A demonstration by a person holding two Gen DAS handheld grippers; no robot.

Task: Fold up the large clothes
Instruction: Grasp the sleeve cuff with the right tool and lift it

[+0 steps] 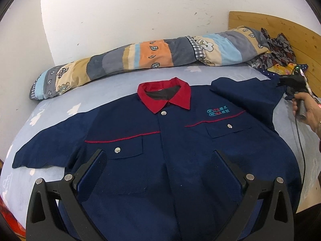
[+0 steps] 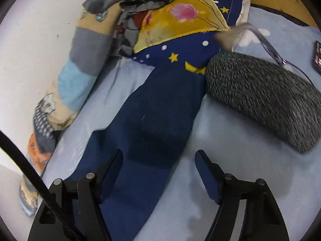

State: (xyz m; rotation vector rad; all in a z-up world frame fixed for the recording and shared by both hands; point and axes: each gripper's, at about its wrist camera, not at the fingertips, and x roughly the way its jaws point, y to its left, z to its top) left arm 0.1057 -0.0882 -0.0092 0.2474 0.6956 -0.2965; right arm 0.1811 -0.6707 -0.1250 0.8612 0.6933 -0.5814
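Note:
A navy work jacket [image 1: 160,140] with a red collar [image 1: 166,94] lies front-up and spread flat on the bed. Its left sleeve [image 1: 50,146] is stretched out flat; its right sleeve [image 1: 246,94] is folded inward near the shoulder. My left gripper [image 1: 158,156] is open and empty, hovering over the jacket's lower chest. My right gripper [image 2: 158,160] is open and empty over navy sleeve fabric [image 2: 152,120]. It also shows in the left wrist view [image 1: 289,84] at the sleeve's end, held by a hand.
A rolled striped quilt [image 1: 140,58] lies along the white wall. Patterned clothes and a yellow-navy pillow [image 2: 180,20] lie by the wooden headboard [image 1: 280,32]. A grey knitted bag [image 2: 266,100] and a phone [image 2: 317,56] lie on the light-blue sheet [image 2: 230,150].

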